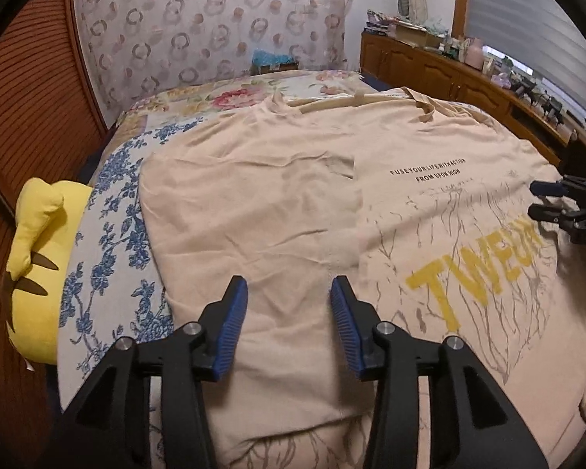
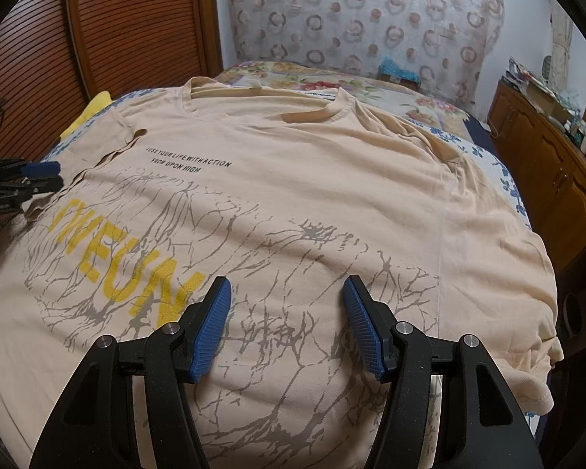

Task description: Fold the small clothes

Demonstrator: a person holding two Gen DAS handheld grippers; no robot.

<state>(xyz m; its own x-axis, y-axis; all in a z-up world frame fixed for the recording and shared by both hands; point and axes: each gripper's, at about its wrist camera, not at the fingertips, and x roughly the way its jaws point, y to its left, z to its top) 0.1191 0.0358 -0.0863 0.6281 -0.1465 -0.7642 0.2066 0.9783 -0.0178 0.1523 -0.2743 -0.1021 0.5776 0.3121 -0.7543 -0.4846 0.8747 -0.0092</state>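
A: Why do we leave the shirt (image 1: 277,203) flat on the bed (image 1: 109,211)?
B: Its left side lies folded inward. Both our hand-held grippers, left (image 1: 289,324) and right (image 2: 287,324), hang released, holding nothing.

Each camera rides on its own gripper, looking forward and steeply down, close over the bed (image 1: 109,179). The left wrist view covers the bed's left side, the right wrist view its right. Both share the T-shirt (image 2: 312,179) print and the far headboard wall.
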